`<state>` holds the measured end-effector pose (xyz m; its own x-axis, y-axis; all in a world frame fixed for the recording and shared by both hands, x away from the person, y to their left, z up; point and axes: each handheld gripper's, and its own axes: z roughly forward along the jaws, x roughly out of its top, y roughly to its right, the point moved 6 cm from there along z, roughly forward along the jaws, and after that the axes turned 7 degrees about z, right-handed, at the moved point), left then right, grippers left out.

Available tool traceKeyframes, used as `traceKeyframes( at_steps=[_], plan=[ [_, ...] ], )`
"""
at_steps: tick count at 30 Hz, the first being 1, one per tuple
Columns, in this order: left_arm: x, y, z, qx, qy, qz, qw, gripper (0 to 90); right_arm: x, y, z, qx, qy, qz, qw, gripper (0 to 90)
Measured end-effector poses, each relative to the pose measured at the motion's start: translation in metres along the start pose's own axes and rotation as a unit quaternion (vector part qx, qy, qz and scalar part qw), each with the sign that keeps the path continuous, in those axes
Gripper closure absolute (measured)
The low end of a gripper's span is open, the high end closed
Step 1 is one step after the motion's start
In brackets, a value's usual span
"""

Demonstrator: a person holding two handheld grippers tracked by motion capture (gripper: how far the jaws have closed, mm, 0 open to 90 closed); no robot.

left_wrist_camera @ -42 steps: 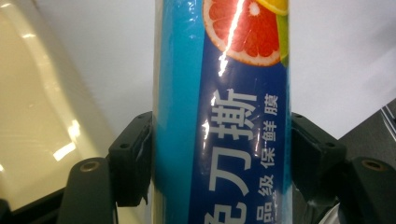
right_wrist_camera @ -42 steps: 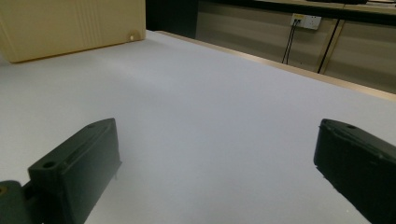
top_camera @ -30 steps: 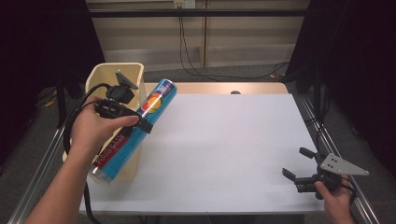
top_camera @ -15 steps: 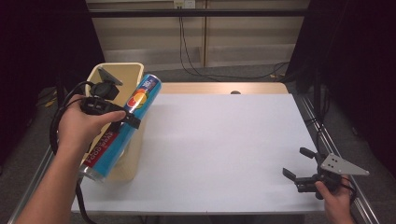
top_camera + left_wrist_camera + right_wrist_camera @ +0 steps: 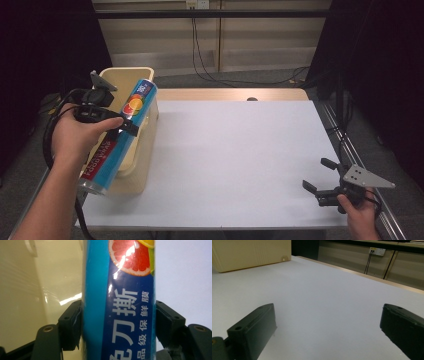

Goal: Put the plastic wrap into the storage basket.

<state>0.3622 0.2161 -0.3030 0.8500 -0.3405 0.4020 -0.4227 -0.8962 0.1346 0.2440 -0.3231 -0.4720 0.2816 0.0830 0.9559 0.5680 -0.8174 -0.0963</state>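
A long blue tube of cling film (image 5: 120,135) with fruit pictures hangs slanted over the cream bin (image 5: 145,145) at the table's left edge. My left gripper (image 5: 127,128) is shut on its middle; both black jaws press its sides in the left gripper view, where the cling film tube (image 5: 120,300) runs up the middle. The tube's lower end points toward the person. Near the front right corner my right gripper (image 5: 316,176) rests low over the white tabletop (image 5: 240,150). It is open, with bare tabletop (image 5: 324,302) between its jaws.
The cream bin (image 5: 249,253) stands far off at the upper left in the right gripper view. Cables hang behind the table's far wooden edge (image 5: 225,94). Dark floor drops away on both sides of the table.
My left hand has carried the tube leftward, from over the white tabletop's edge to above the cream bin. The right gripper has stayed where it was.
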Motion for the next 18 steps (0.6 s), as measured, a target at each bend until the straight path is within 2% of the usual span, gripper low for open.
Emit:
traceKeyframes(
  at_steps=[5,7,11,18],
  plan=[
    [-0.004,-0.009,0.002,0.009,-0.004,-0.011,0.9999,32.1,0.000,0.000,0.001,0.000,-0.001,-0.002,1.0000,0.0],
    [-0.007,-0.014,0.005,0.018,-0.008,-0.022,0.9996,32.1,0.000,-0.001,0.001,0.002,-0.001,-0.001,1.0000,0.0],
    [-0.011,-0.021,0.009,0.023,-0.009,-0.035,0.9991,32.1,0.000,-0.001,0.001,0.001,-0.001,0.000,1.0000,0.0],
    [-0.014,-0.026,0.012,0.030,-0.009,-0.050,0.9983,32.1,0.000,-0.001,0.000,0.002,-0.001,-0.001,1.0000,0.0]
  ],
)
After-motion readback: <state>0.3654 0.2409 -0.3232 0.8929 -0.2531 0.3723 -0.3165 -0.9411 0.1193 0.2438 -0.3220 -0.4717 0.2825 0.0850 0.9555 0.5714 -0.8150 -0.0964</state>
